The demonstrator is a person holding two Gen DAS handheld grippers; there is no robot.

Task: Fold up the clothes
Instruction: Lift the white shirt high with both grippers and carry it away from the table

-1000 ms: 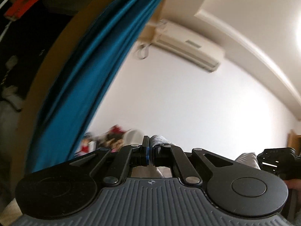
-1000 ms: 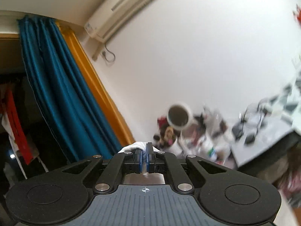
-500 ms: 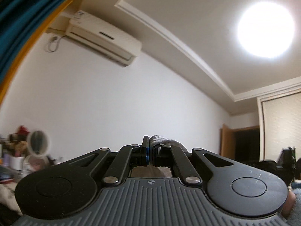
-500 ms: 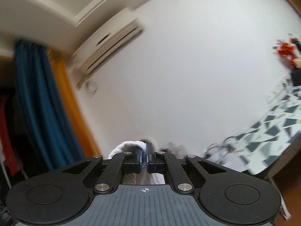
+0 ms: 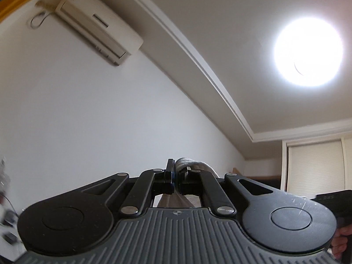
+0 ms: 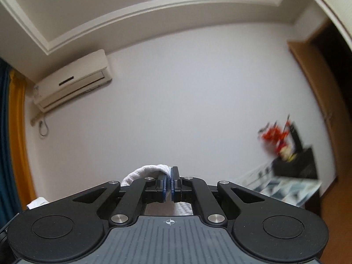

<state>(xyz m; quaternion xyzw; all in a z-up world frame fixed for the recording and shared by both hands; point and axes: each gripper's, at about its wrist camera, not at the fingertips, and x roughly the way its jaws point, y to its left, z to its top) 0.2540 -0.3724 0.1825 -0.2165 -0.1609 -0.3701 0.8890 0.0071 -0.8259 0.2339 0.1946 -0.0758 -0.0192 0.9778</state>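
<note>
Both grippers are raised and look at the wall and ceiling. My left gripper [image 5: 175, 177] is shut on a fold of pale grey-white knit garment [image 5: 193, 164] that bulges over its right finger and hangs below the jaws. My right gripper [image 6: 169, 183] is shut on the white garment [image 6: 147, 171], which loops over its left finger and trails off to the lower left. The rest of the cloth is hidden under the gripper bodies. At the left wrist view's right edge, a hand [image 5: 340, 245] holds a dark gripper body.
A wall air conditioner [image 6: 72, 81] hangs high on the white wall. A bright ceiling lamp [image 5: 308, 51] shines overhead. Blue and orange curtains [image 6: 13, 136] stand at the left. At the right are a wooden door frame [image 6: 316, 92] and a patterned table [image 6: 286, 189] with red flowers [image 6: 276, 133].
Both views have swept to the right along the wall, away from the curtain and the cluttered table, and the left one tilted up toward the ceiling. Each gripper stays shut on the cloth.
</note>
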